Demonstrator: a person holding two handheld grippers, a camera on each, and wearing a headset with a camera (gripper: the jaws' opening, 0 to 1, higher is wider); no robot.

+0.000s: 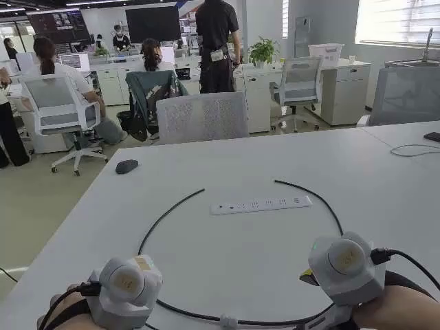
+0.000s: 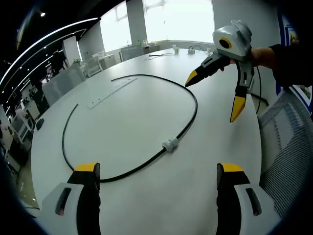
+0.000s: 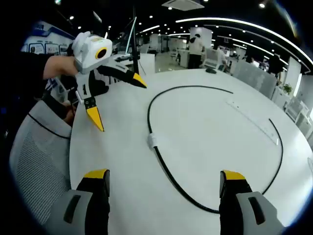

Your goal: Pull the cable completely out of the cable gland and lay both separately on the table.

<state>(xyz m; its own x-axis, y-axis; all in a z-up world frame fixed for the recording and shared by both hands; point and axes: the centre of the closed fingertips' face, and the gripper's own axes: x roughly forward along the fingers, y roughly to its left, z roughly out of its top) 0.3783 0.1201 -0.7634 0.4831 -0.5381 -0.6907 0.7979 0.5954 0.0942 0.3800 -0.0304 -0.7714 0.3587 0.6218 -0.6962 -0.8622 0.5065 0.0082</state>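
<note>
Still threaded on the black cable (image 1: 167, 214), the small pale cable gland (image 1: 228, 321) lies flat on the white counter (image 1: 240, 268). The cable runs in a wide open loop around a white power strip (image 1: 261, 204). The gland sits on the part of the loop farthest from the strip, at the person's edge. The strip lies inside the loop and touches neither cable nor gland. Beyond the strip, near the counter's far edge, rests a dark mouse (image 1: 126, 166), well apart from the cable. Behind that stands a grey mesh chair (image 1: 202, 117).

On the near side of the strip, the gland lies between the two tools and neither touches it. The left hand-held gripper (image 2: 159, 169) has its jaws spread wide and holds nothing; in its own view the gland lies ahead, between the yellow tips. The right hand-held gripper (image 3: 164, 175) is likewise spread wide and empty, with the gland ahead of it and slightly left. Each is held above the counter by a hand in a dark sleeve, jaws angled down towards the surface.
</note>
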